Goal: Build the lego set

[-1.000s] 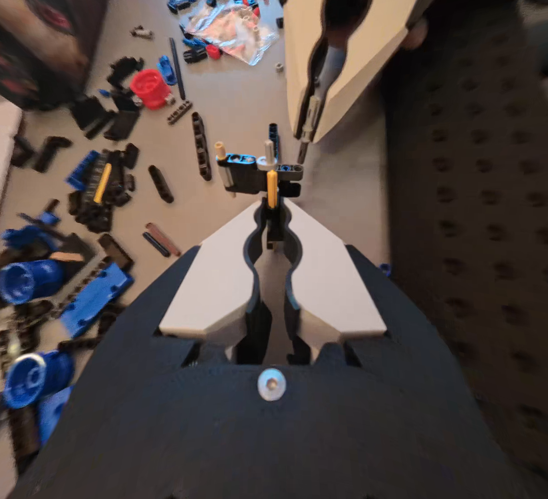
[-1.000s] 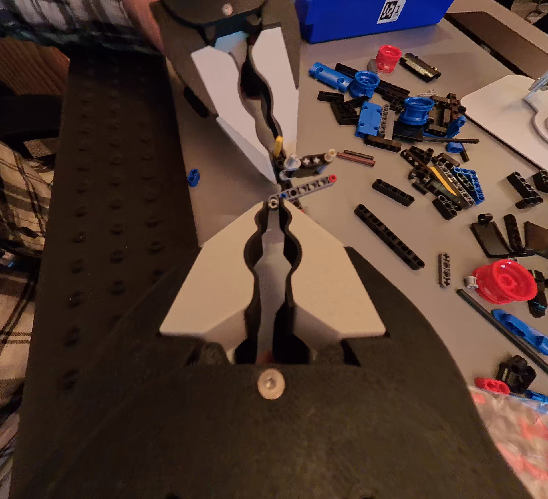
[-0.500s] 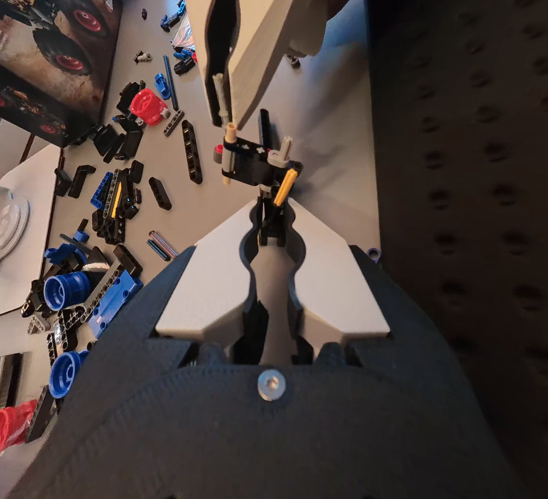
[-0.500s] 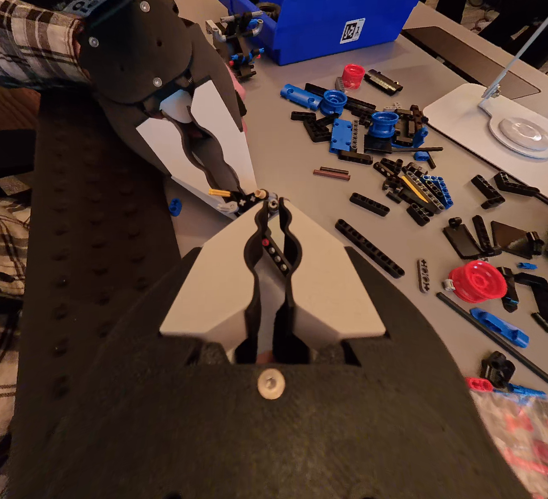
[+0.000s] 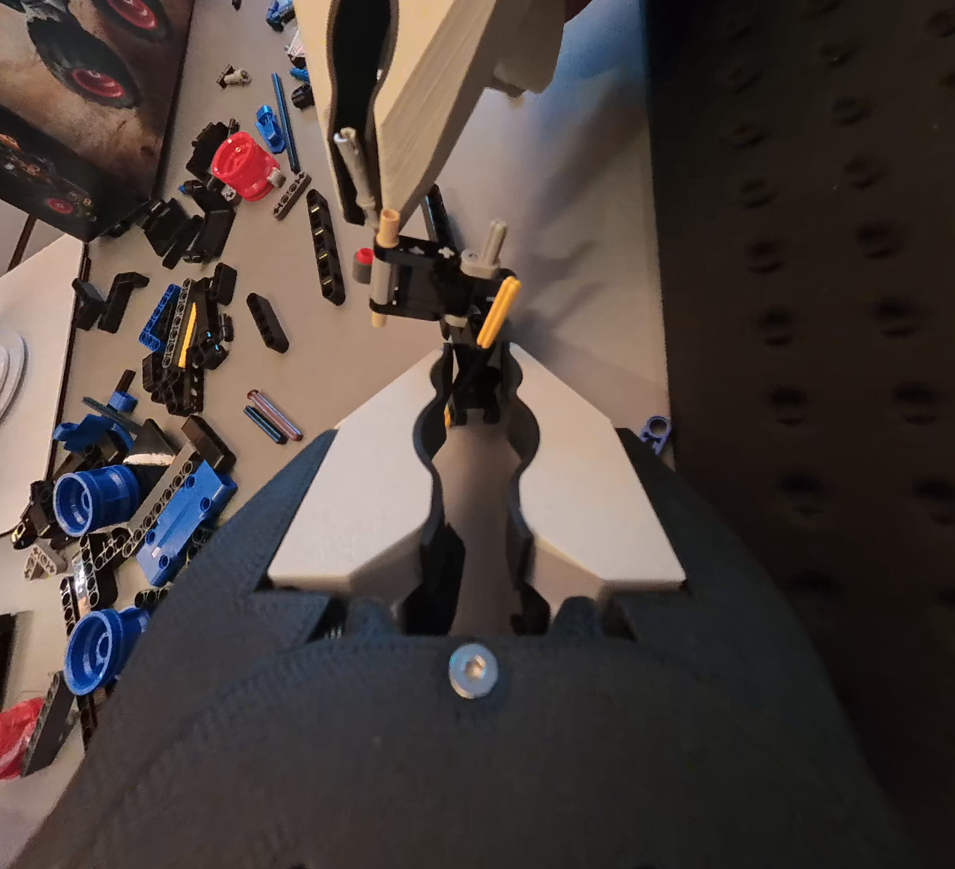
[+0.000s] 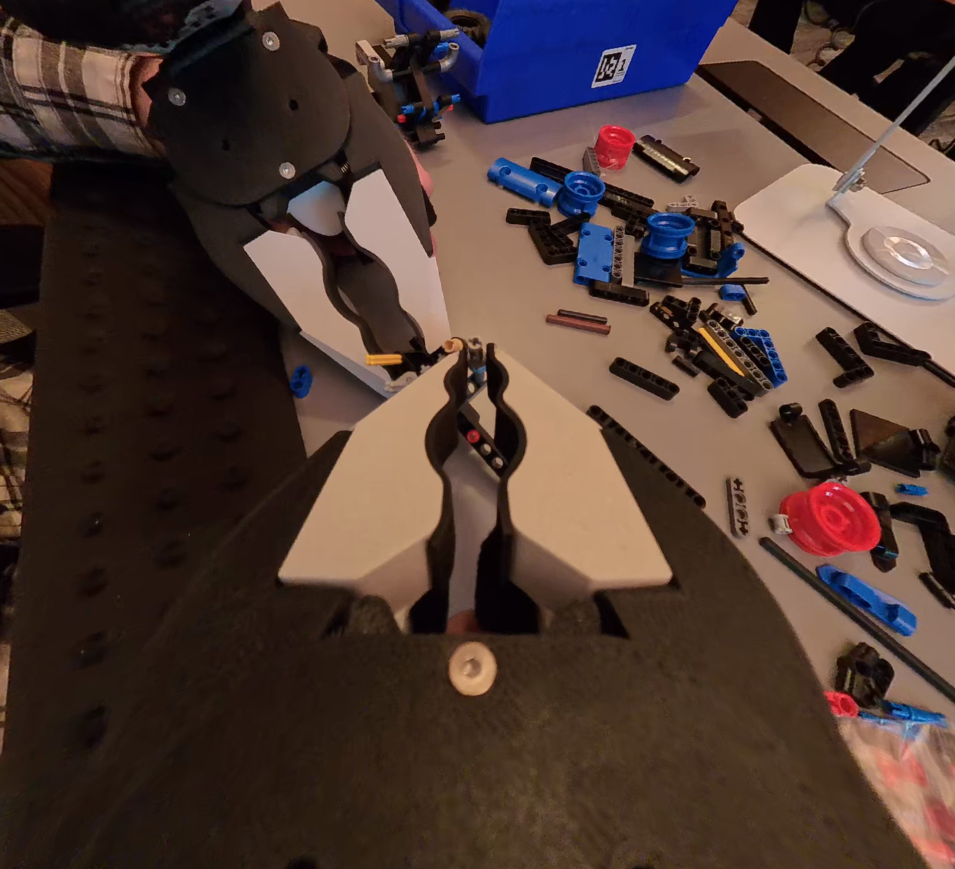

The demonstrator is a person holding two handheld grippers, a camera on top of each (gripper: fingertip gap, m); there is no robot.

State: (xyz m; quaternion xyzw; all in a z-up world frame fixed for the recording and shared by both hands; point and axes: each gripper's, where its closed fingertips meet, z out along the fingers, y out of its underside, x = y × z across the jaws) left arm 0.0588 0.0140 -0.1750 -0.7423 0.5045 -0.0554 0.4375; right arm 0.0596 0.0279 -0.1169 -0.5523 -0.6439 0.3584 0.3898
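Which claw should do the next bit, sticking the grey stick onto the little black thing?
Probably the right claw. It is shut on the grey beam, whose end sits right beside the tan pin. The left claw is shut on the black assembly, so it just holds.

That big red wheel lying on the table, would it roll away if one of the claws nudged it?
Probably yes. The red wheel is round and lies on its side edge on the smooth grey table, so a nudge across its axis might start it rolling. It looks like hollow, hard plastic, so likely light and stiff, and its glossy surface may slip between jaws.
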